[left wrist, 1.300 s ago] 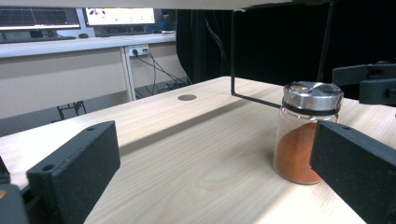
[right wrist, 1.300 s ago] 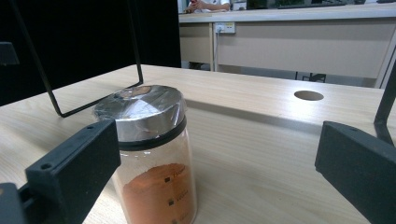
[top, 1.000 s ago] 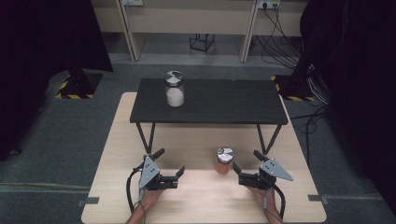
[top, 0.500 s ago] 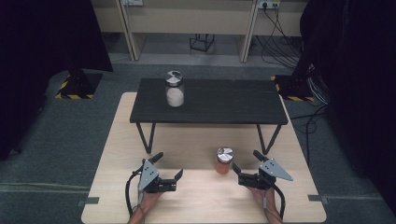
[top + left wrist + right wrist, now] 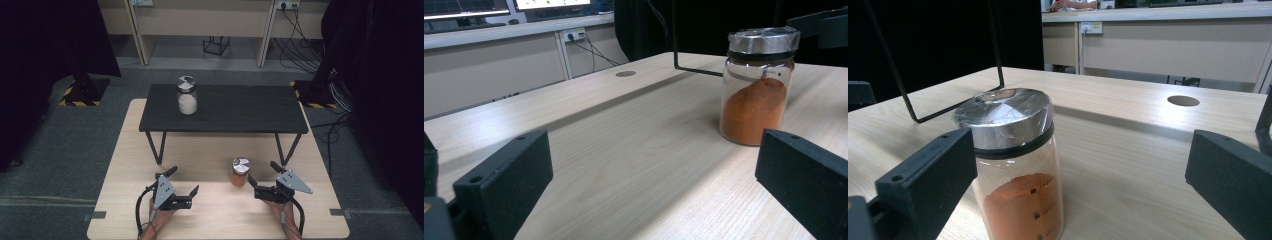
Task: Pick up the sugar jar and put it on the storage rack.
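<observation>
On the pale wooden table (image 5: 130, 165) a small glass jar of orange powder with a silver foil-wrapped lid (image 5: 240, 172) stands upright, on the near half, right of centre and just in front of the right legs of a low black bench-like stand (image 5: 235, 111). The right gripper (image 5: 262, 181) sits close to this jar on its right side, jaws spread wide and holding nothing; in the right gripper view the orange jar (image 5: 1015, 170) stands just beyond the left jaw, not between the 2 jaws and not clearly touching either. The left gripper (image 5: 183, 182) rests at the near left of the table, well apart from the jar, jaws likewise wide apart and empty. In the left gripper view the jar (image 5: 758, 87) appears farther off toward the right, with bare wood between the 2 black jaws.

On top of the black stand, toward its left end, stands a 2nd glass jar with white powder and a silver lid (image 5: 187, 95), upright and far from both grippers. Grey carpet floor (image 5: 60, 145) surrounds the table.
</observation>
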`<state>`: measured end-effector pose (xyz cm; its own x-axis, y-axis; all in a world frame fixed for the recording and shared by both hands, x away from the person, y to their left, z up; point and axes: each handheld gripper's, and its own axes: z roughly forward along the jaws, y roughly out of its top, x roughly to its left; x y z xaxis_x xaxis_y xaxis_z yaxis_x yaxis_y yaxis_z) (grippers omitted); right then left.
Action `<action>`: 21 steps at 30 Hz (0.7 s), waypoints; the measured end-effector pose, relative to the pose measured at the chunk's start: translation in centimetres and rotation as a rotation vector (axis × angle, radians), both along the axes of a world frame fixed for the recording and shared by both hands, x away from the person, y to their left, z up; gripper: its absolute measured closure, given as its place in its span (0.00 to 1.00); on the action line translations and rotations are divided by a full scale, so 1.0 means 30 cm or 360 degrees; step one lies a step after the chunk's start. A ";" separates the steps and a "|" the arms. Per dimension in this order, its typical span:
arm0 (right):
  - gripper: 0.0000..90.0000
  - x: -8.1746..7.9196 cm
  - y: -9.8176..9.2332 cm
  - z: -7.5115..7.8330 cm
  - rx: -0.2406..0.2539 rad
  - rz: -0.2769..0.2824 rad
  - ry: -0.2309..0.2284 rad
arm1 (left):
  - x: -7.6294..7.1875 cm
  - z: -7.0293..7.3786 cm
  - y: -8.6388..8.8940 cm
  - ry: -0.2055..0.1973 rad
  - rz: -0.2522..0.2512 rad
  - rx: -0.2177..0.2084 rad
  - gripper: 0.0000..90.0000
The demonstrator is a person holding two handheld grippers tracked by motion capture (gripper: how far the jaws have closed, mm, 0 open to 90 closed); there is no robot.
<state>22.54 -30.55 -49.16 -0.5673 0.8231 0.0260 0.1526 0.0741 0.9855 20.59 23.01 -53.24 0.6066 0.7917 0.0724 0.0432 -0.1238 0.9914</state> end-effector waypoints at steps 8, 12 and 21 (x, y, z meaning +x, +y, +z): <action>0.00 -0.002 -0.001 0.000 0.0002 -0.0003 -0.0009 | 0.001 0.001 -0.002 0.0002 -0.0005 0.0007 0.01; 0.00 -0.005 -0.001 0.001 0.0000 -0.0006 -0.0018 | 0.001 0.001 0.000 0.0002 -0.0006 0.0004 0.01; 0.00 -0.003 0.001 0.001 -0.0002 -0.0008 -0.0009 | 0.002 0.001 0.000 0.0006 -0.0005 0.0002 0.01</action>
